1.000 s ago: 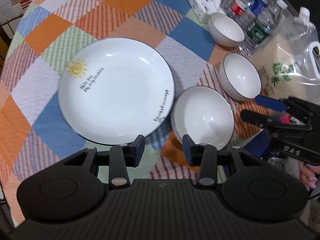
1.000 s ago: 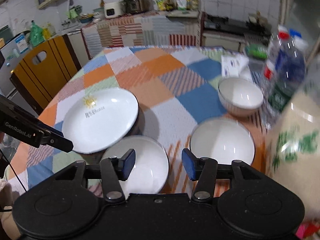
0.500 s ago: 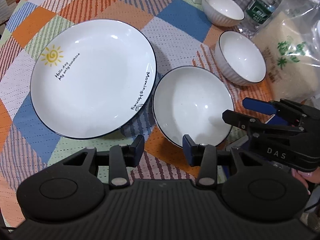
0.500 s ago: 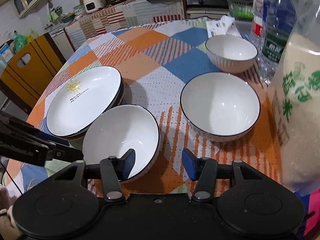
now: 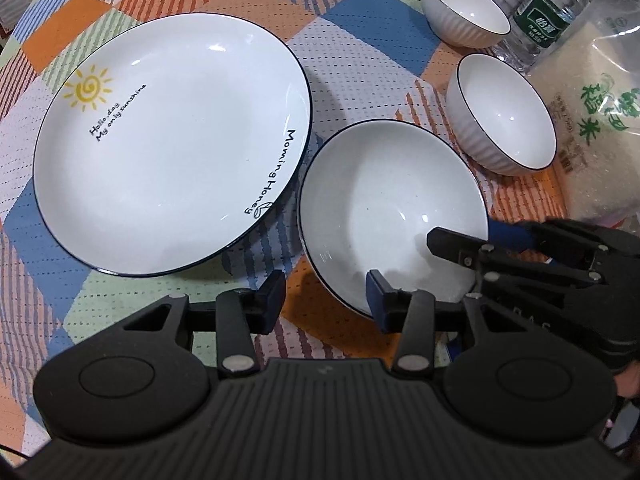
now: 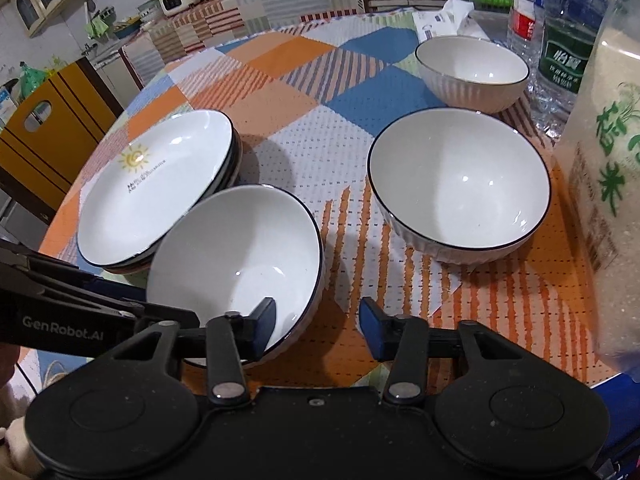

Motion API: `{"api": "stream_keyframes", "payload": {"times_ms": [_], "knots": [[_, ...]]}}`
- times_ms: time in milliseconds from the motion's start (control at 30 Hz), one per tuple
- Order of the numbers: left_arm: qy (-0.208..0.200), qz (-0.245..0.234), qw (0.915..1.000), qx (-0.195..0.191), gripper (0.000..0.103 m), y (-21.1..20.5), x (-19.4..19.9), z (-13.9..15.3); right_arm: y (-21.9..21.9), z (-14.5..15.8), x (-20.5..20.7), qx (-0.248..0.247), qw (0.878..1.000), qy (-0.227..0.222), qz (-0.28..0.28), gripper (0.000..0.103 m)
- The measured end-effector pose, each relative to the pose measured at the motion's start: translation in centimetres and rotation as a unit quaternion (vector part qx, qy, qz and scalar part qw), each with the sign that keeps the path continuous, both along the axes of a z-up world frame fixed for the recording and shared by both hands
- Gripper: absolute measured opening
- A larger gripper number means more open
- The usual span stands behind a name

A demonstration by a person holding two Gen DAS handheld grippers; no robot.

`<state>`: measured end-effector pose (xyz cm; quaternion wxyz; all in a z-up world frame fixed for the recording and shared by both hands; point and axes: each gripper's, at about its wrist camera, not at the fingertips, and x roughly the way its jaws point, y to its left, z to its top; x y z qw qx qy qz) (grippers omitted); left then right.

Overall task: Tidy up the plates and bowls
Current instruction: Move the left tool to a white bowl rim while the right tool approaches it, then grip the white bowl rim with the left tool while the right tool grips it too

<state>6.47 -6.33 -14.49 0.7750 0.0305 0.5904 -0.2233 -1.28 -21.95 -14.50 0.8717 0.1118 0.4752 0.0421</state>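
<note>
Both hand-held grippers converge on the shallow white ceramic bowl with a thin dark rim (image 5: 390,208), which sits upright on the patchwork-checked tablecloth (image 5: 360,52) just beside the stack of white dinner plates with a sun motif (image 5: 172,148). The right gripper (image 6: 318,326) straddles the bowl's near-right rim: one finger sits inside the basin, the other outside the wall, and its jaws have just been closing with the rim between them, though a gap shows, so no firm pinch yet as far as I can tell. The left gripper (image 5: 326,296) stands partly open, empty, one finger over the bowl's near rim, the other over bare cloth. Risks, as I judge them: a pinch at one edge of a wide, smooth, glazed bowl could let it swing or slip once lifted; the bowl's far edge lies close to the plate stack and could clip it; two ribbed white bowls (image 6: 460,180) (image 6: 472,72), water bottles (image 6: 568,40) and a clear bag of rice (image 6: 608,168) crowd the right side. The bowl is round, so it has no long axis to speak of; its mouth faces straight up, resting level.
</note>
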Motion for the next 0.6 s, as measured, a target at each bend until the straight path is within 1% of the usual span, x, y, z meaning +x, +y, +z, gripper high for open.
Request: {"api": "stream_keyframes", "payload": {"times_ms": [33, 67, 100, 133, 167, 200, 233, 300, 367, 433, 600], "knots": [[-0.002, 0.001, 1.0, 0.001, 0.041, -0.1, 0.0, -0.1, 0.1, 0.0, 0.2, 0.009, 1.0, 0.004, 0.003, 0.022], [-0.003, 0.001, 1.0, 0.0, 0.037, -0.2, 0.0, -0.2, 0.2, 0.0, 0.3, 0.001, 1.0, 0.007, 0.003, 0.017], [-0.004, 0.0, 1.0, -0.004, 0.033, -0.4, 0.0, -0.2, 0.5, 0.1, 0.4, -0.009, 1.0, 0.008, 0.007, 0.015], [0.001, 0.003, 1.0, 0.001, 0.033, -0.4, 0.0, -0.3, 0.6, 0.3, 0.5, -0.01, 1.0, 0.005, 0.009, 0.011], [0.003, 0.006, 1.0, 0.002, 0.031, -0.5, 0.1, -0.3, 0.6, 0.4, 0.6, -0.007, 1.0, 0.005, 0.008, 0.011], [0.003, 0.006, 1.0, 0.001, 0.026, -0.6, 0.0, -0.2, 0.6, 0.5, 0.8, -0.006, 1.0, 0.012, 0.005, 0.011], [0.003, 0.008, 1.0, -0.001, 0.025, -0.6, 0.0, -0.1, 0.5, 0.6, 0.9, -0.009, 1.0, 0.015, 0.003, 0.01], [0.005, 0.004, 0.9999, -0.008, 0.025, -0.6, -0.1, 0.6, 0.2, 1.0, 1.1, -0.014, 1.0, 0.013, 0.0, 0.009], [-0.003, -0.004, 0.9999, -0.012, 0.025, -0.8, -0.4, 1.8, -0.4, 1.9, 1.1, -0.002, 1.0, 0.011, -0.004, 0.009], [-0.009, -0.011, 0.9998, -0.016, 0.025, -1.0, -0.4, 3.1, -0.9, 3.2, 1.0, 0.004, 1.0, 0.003, -0.005, 0.009], [-0.026, -0.021, 0.9991, -0.025, 0.025, -1.3, 0.2, 6.2, -0.9, 7.2, 1.3, -0.017, 1.0, -0.025, 0.007, 0.009]]}}
